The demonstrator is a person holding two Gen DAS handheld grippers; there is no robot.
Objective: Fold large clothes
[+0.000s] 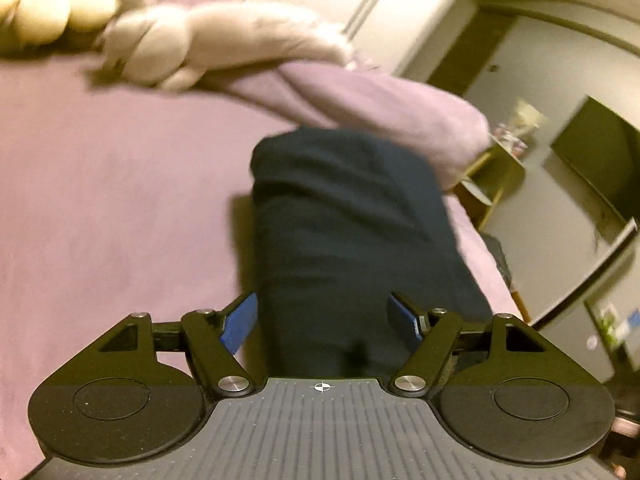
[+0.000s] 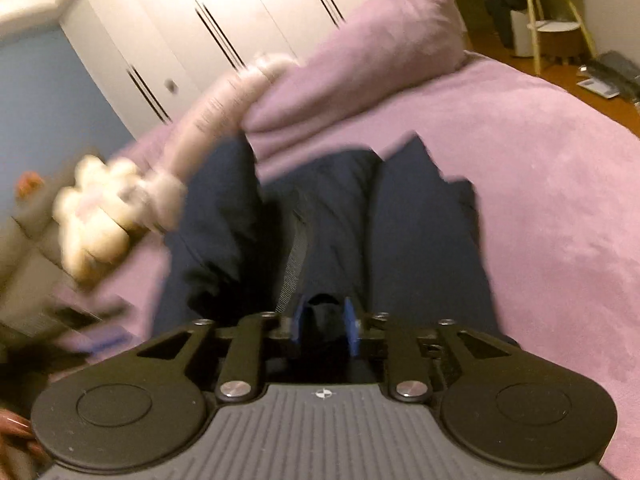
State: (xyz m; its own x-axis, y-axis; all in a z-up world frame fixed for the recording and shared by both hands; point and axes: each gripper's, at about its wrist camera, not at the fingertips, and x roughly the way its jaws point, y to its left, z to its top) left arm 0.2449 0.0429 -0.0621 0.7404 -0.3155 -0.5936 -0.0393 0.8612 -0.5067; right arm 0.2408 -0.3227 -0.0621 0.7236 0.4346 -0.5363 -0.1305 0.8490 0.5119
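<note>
- Left wrist view: my left gripper [image 1: 322, 320] has its blue fingers [image 1: 240, 326] spread wide, one on each side of the dark navy garment [image 1: 344, 240]. The cloth runs between them, but I cannot see either pad pressing it — I judge the jaws are straddling it, not pinching. The garment stretches away from me in a long bundled strip over the purple bedspread [image 1: 112, 200], its far end just short of the purple pillow [image 1: 380, 108]. A pale plush toy [image 1: 208, 40] lies along the pillow's edge. The picture is smeared, so finer folds are beyond me.
- Right wrist view: my right gripper [image 2: 323, 322] is drawn close together, and a wad of the navy garment [image 2: 420, 232] sits squeezed between the blue pads [image 2: 350, 330] — I hold it this way, I think, so one end can be lifted or pulled taut. The garment fans out ahead in loose lobes over the bedspread [image 2: 540, 200], reaching toward the pillow [image 2: 380, 48] and the plush toy [image 2: 224, 108] at its left.
- My judgement: with one end gripped and the other merely bracketed, the fold is not yet made; the cloth still lies rumpled, not flat.
</note>
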